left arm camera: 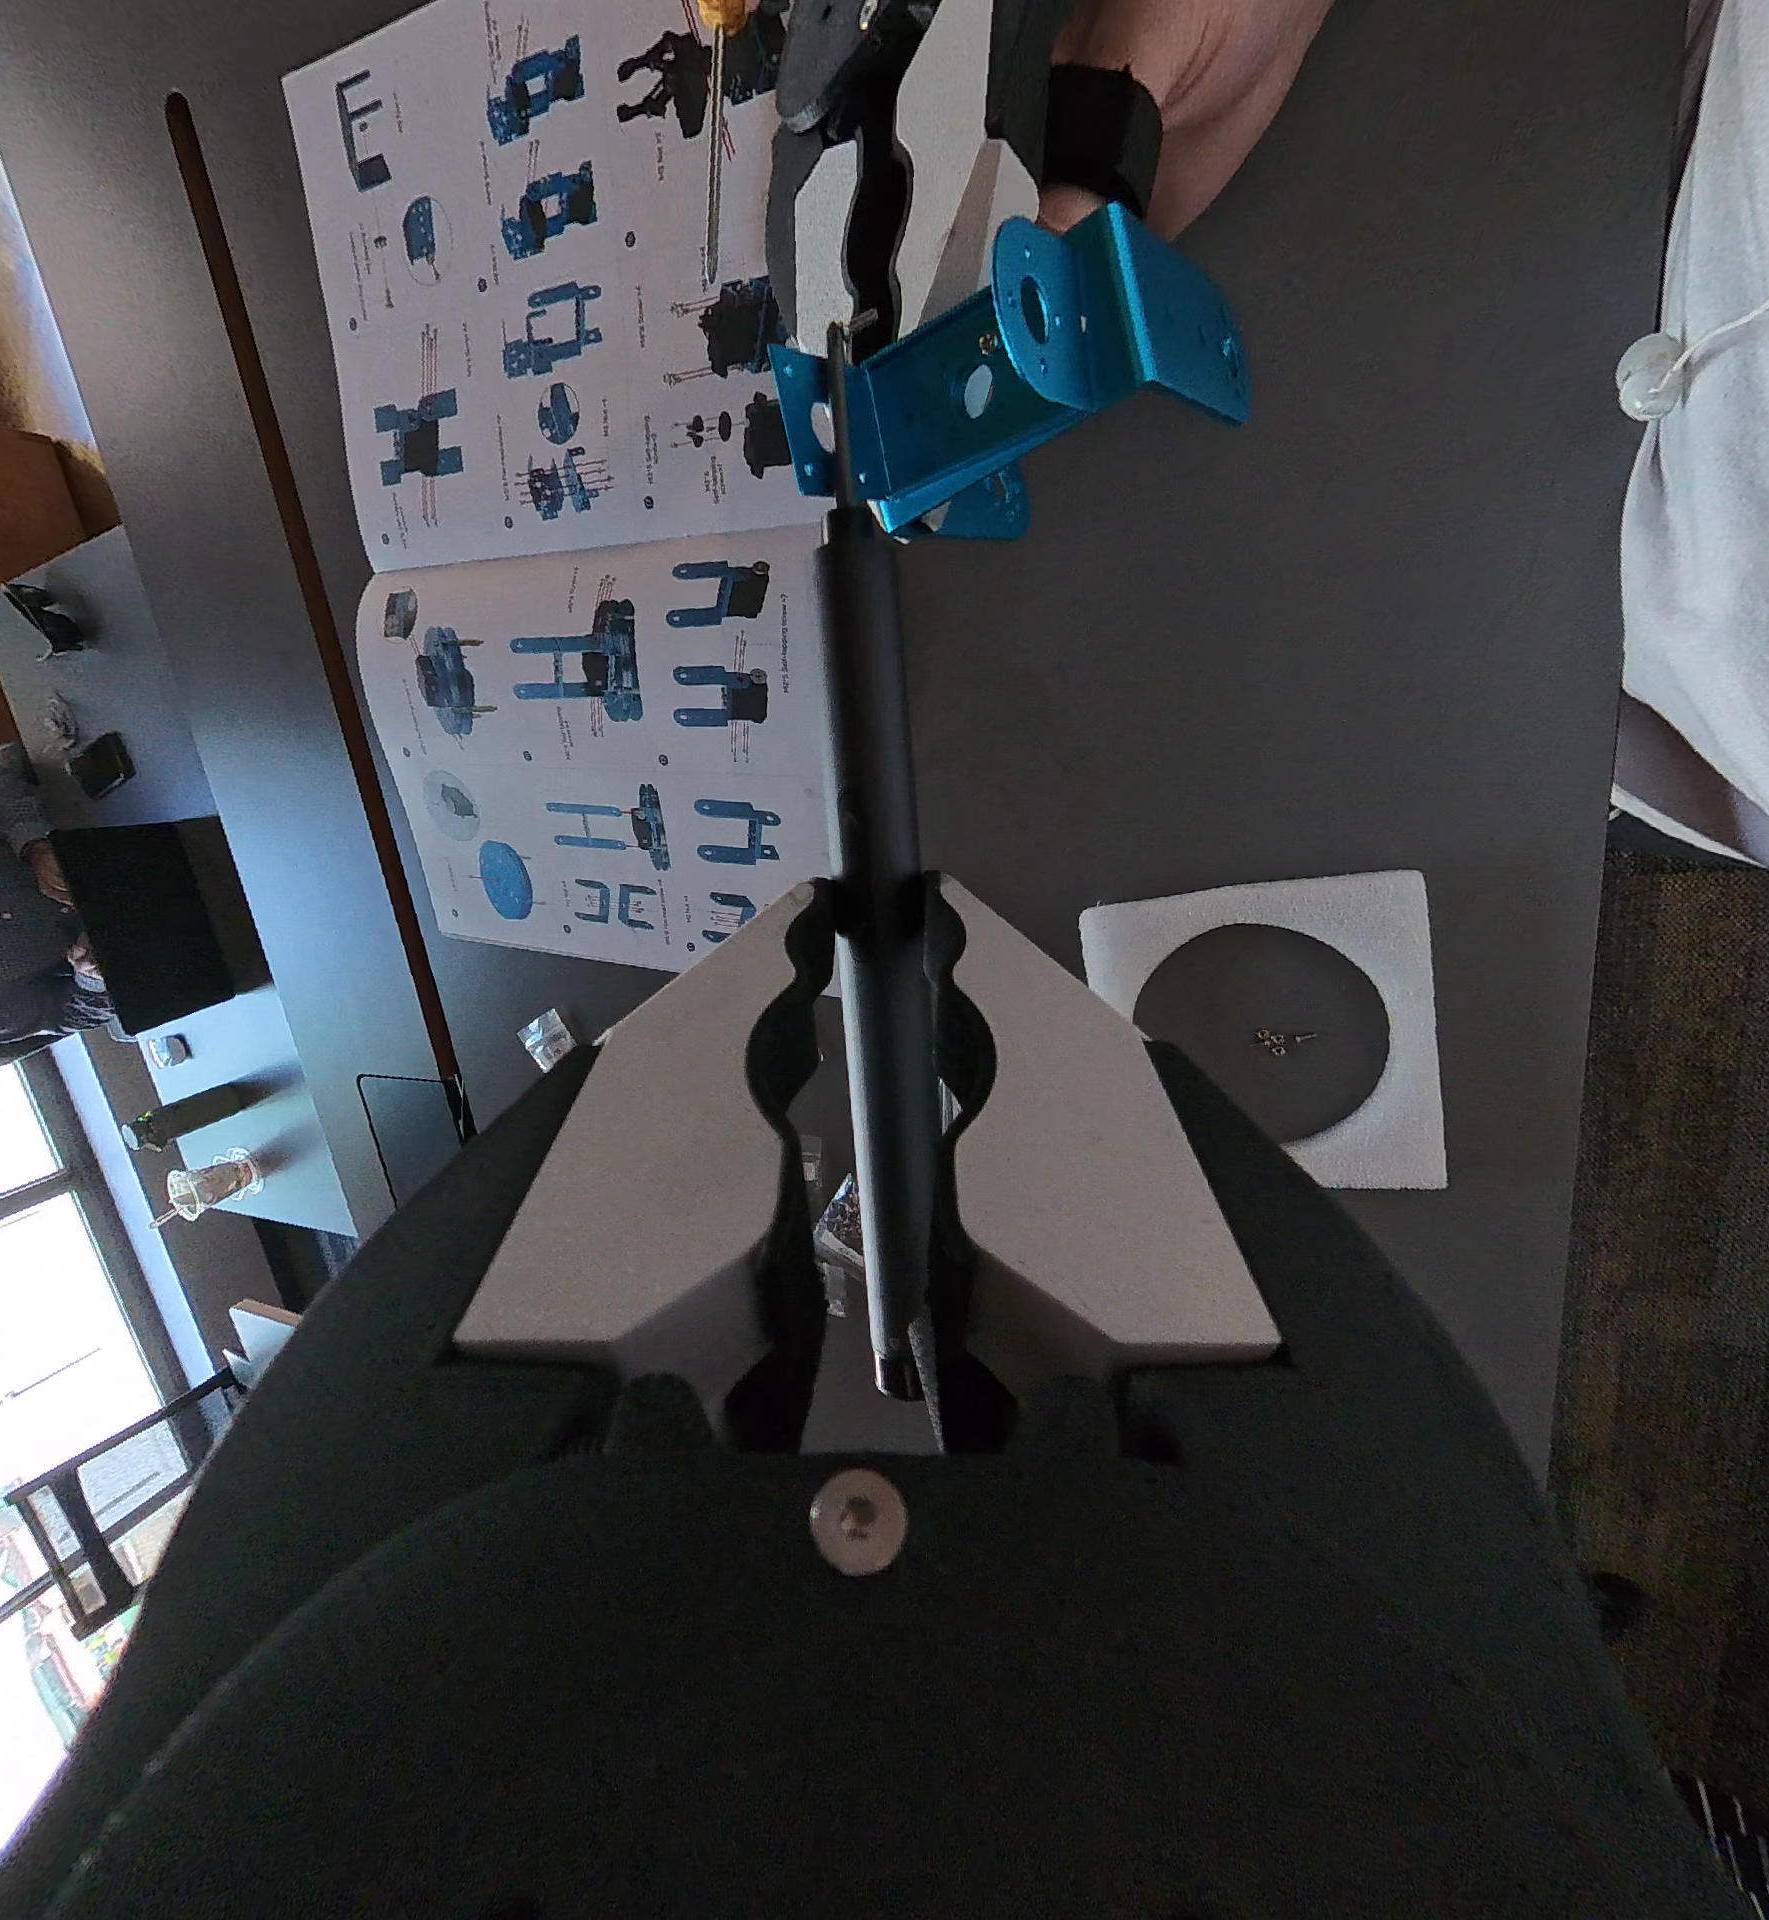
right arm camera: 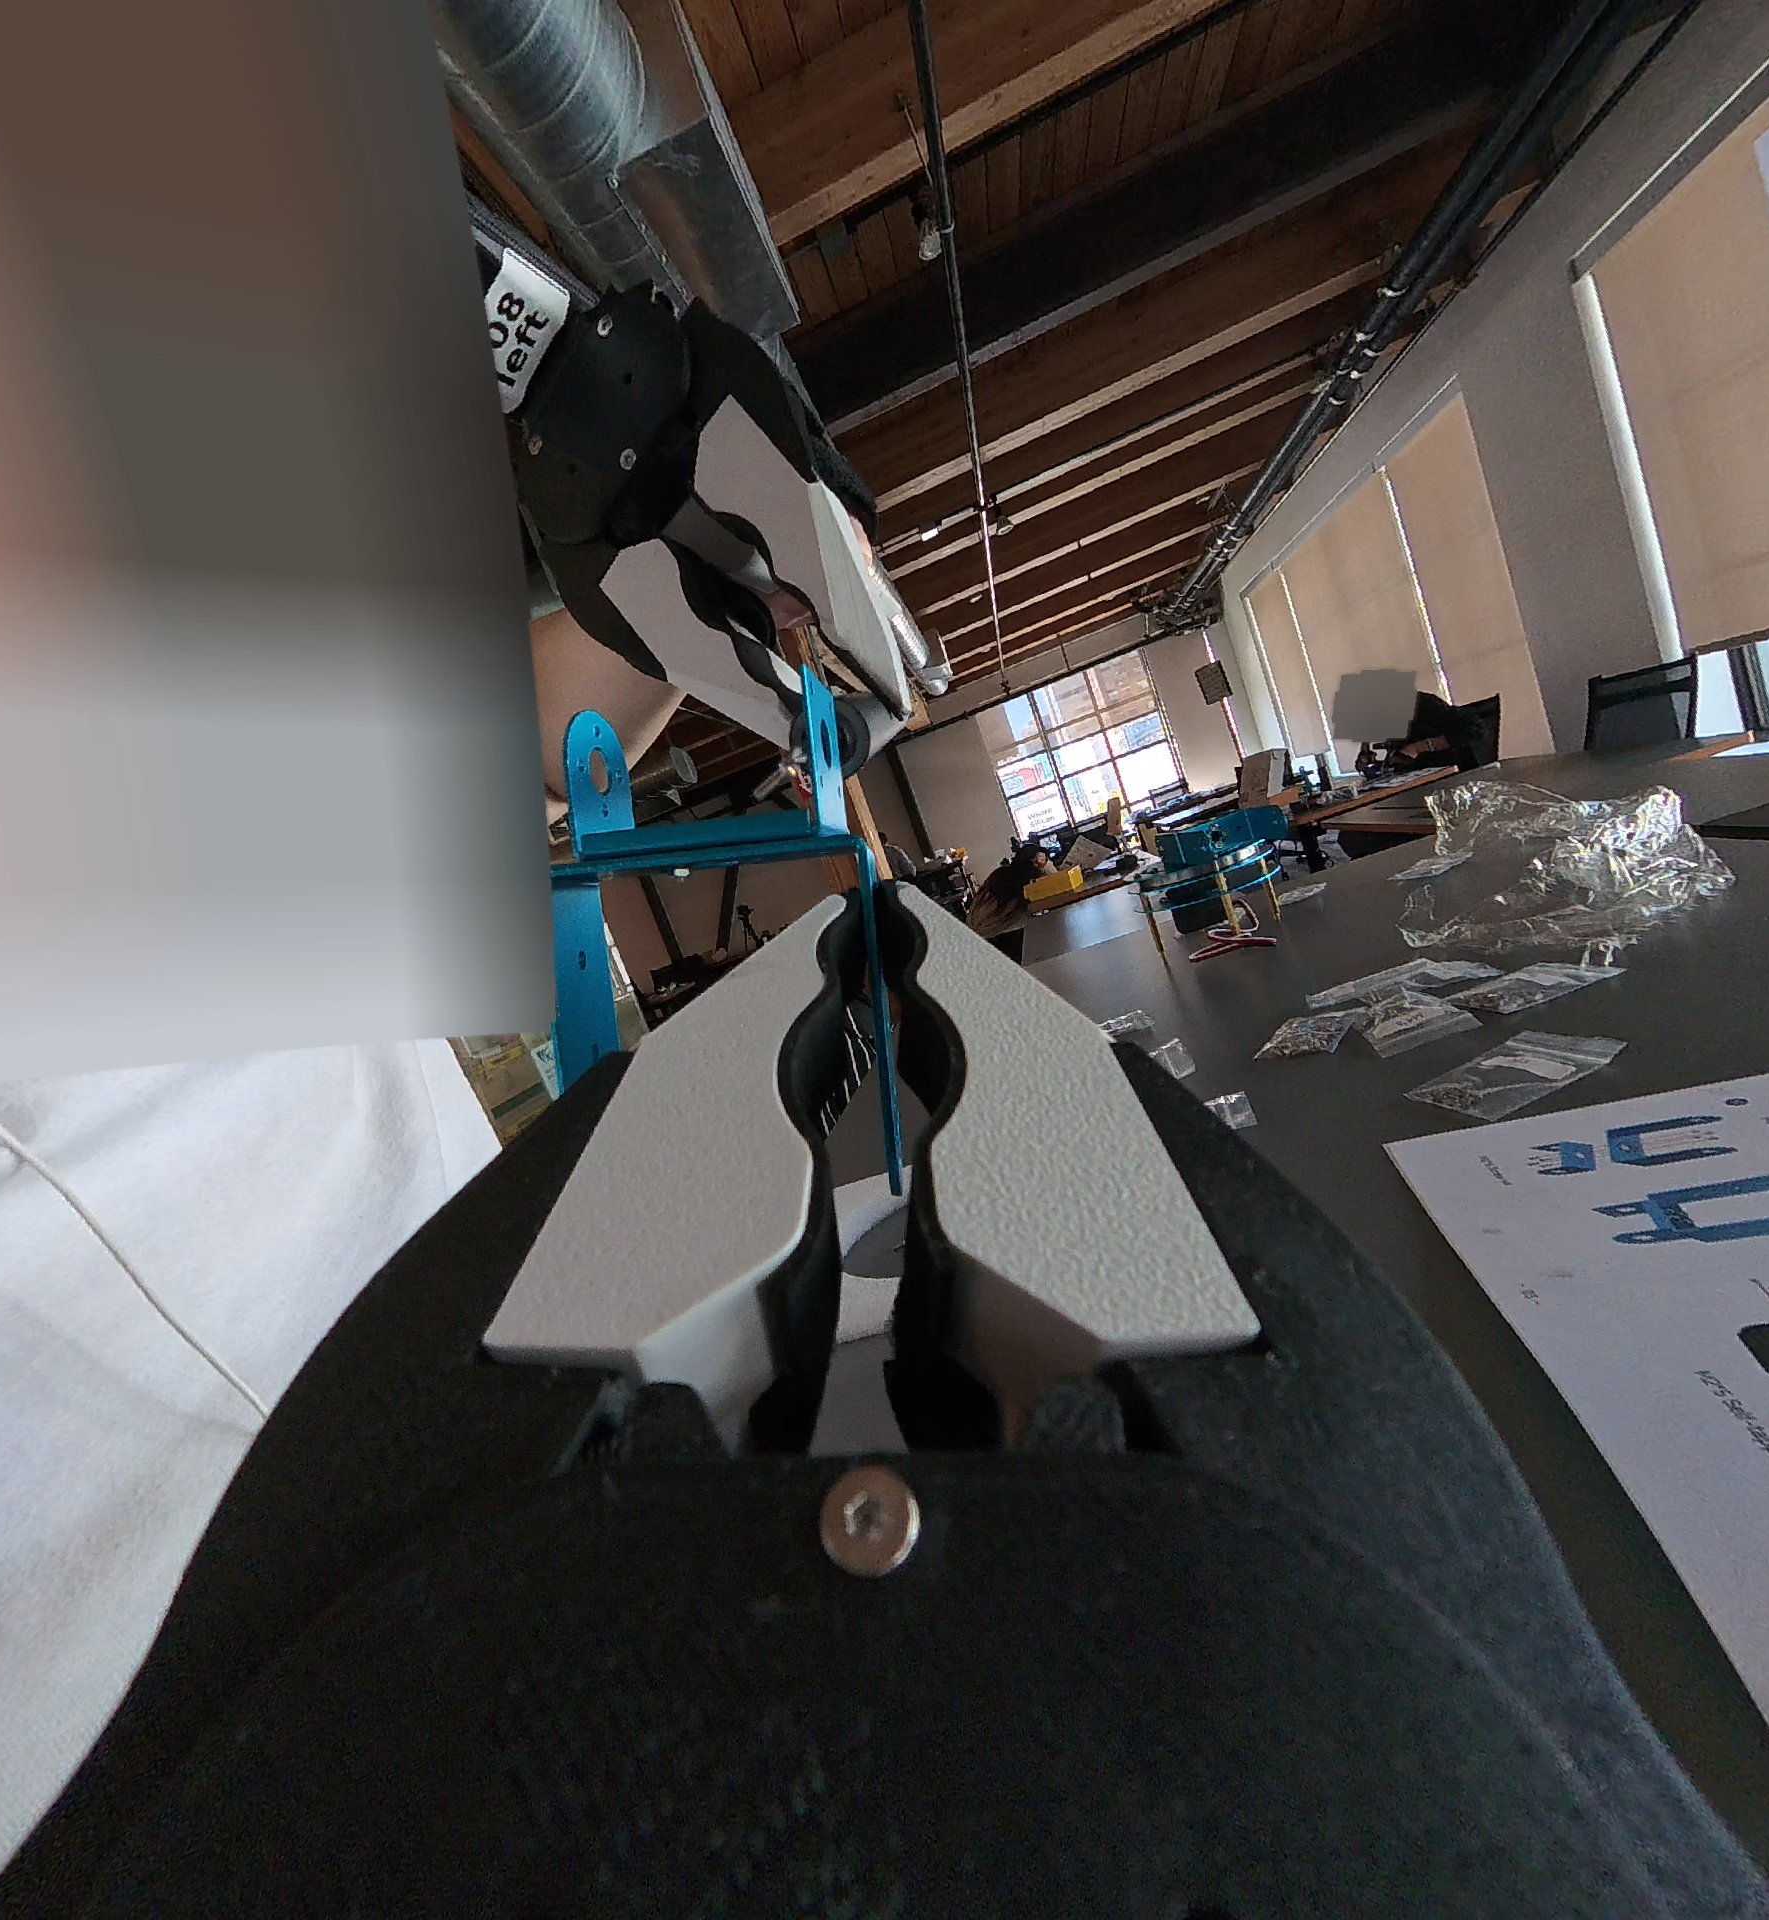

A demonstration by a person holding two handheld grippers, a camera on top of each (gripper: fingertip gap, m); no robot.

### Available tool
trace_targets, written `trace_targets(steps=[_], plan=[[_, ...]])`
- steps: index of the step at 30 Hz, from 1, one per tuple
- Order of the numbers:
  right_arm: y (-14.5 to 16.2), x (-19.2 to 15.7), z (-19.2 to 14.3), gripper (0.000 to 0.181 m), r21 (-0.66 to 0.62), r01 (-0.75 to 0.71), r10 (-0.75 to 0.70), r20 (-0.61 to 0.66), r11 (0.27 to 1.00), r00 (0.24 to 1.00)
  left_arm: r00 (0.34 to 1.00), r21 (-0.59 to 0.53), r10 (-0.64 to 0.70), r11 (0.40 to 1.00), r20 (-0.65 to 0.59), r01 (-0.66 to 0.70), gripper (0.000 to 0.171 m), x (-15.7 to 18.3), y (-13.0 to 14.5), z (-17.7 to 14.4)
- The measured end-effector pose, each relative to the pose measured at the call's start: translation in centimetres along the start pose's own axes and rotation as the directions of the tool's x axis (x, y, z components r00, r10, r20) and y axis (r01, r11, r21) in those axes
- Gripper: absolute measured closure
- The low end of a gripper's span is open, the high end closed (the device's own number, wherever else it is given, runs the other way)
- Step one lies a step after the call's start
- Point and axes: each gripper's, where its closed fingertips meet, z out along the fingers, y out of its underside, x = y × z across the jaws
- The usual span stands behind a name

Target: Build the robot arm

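Note:
My left gripper [left arm camera: 875, 894] is shut on a dark grey screwdriver [left arm camera: 869, 748]. The tool runs forward along the fingers, and its thin tip meets a flange of the blue metal bracket assembly [left arm camera: 1015, 364]. The right gripper [left arm camera: 859, 249] and a hand [left arm camera: 1181, 94] show behind the bracket. In the right wrist view, my right gripper [right arm camera: 875, 904] is shut on a thin blue flange of the bracket [right arm camera: 714, 842] and holds it above the dark table [right arm camera: 1171, 987]. There the left gripper [right arm camera: 828, 686] comes in from the upper left, with the tool tip at the bracket's upright tab.
Printed instruction sheets [left arm camera: 568, 416] lie on the table beyond the bracket, with a yellow-handled screwdriver [left arm camera: 719, 156] on them. A white foam square [left arm camera: 1264, 1029] holds small screws in its round cut-out. Small plastic bags [right arm camera: 1431, 997], crumpled wrap [right arm camera: 1566, 873] and a blue assembly [right arm camera: 1212, 862] lie farther off. A person in white [left arm camera: 1742, 416] stands close. The gap from one gripper's tips to the other's is roughly 8 cm.

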Motion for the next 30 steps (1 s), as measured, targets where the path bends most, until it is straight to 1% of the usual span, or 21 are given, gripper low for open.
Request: trace_targets(steps=[10,18,30], plan=[[0.4,0.0,0.1,0.181,-0.041,0.058,-0.059,-0.023,0.997,0.998,1.0,0.016,-0.018,1.0,0.001,0.018,0.156,0.6,-0.1,-0.2],[0.8,0.1,0.2,0.181,-0.071,0.098,-0.101,-0.045,0.993,0.994,0.999,-0.011,-0.042,0.999,0.001,0.042,0.156,1.2,0.7,0.1],[1.0,-0.1,0.4,0.181,-0.08,0.104,-0.107,-0.031,0.991,0.994,0.998,-0.005,-0.055,0.998,0.008,0.055,0.156,1.5,0.7,-0.1]])
